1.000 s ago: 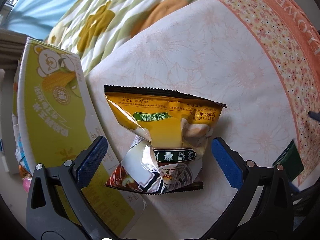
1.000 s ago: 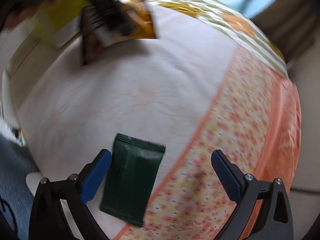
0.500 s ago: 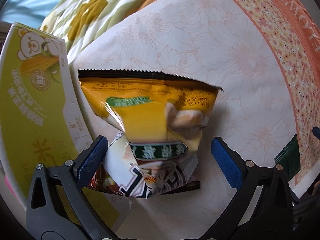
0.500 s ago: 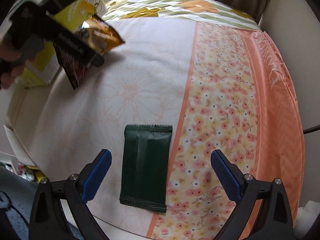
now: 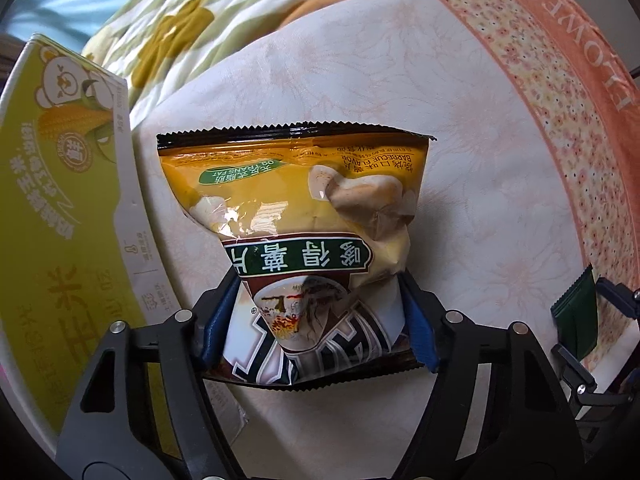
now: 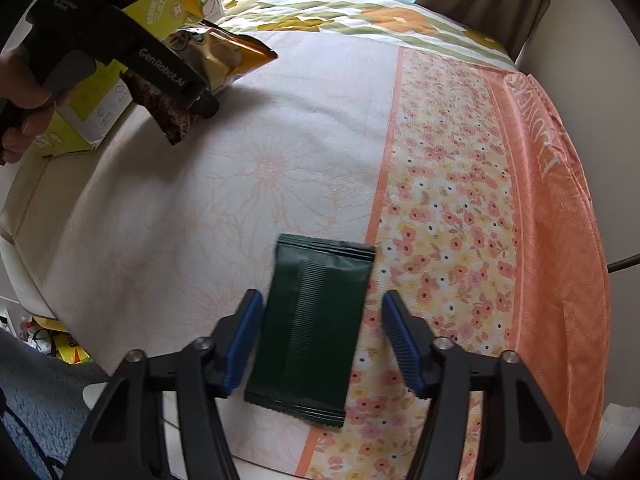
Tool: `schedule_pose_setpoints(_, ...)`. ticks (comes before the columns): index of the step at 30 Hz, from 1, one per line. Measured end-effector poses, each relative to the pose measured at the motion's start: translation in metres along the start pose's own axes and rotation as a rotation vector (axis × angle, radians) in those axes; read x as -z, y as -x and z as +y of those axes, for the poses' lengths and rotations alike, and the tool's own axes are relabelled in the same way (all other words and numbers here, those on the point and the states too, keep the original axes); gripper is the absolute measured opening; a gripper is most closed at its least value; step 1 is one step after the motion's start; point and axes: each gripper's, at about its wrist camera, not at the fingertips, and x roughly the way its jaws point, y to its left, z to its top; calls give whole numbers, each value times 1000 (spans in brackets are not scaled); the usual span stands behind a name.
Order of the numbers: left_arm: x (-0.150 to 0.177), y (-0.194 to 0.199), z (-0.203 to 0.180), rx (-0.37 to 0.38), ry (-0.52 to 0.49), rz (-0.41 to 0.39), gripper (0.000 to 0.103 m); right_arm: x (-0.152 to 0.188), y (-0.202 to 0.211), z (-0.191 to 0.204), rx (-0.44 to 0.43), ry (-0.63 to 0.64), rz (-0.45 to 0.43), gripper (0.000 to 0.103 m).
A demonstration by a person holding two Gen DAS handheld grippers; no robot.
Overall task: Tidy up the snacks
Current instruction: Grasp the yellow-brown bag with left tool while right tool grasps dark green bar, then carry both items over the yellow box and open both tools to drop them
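A yellow and brown chip bag (image 5: pixel 304 232) lies on the floral cloth. My left gripper (image 5: pixel 316 328) is shut on its lower part, blue pads pressing both sides; both also show in the right wrist view, the bag (image 6: pixel 216 52) lifted off the cloth. A dark green snack packet (image 6: pixel 316 324) lies flat near the front edge. My right gripper (image 6: pixel 320 336) straddles it, pads close to both sides with small gaps. The packet shows in the left wrist view (image 5: pixel 576 312) too.
A yellow-green carton with a bear and corn print (image 5: pixel 60 200) stands at the left, next to the chip bag. The cloth has an orange flowered border (image 6: pixel 480 200) on the right. More snack packs (image 6: pixel 60 344) lie below the edge at the left.
My left gripper has closed on the chip bag and raised it. My right gripper has moved over the green packet and narrowed around it.
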Motion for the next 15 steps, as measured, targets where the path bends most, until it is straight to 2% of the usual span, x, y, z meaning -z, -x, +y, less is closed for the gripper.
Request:
schedule_pose_setpoints(6,7,6,-2,13,0,-20,68,1,1,5,-2,15,-2,44)
schedule_pose_setpoints(15,11,57,3,36,29,-125,67,-23,23,-10,-12,6,-62,43)
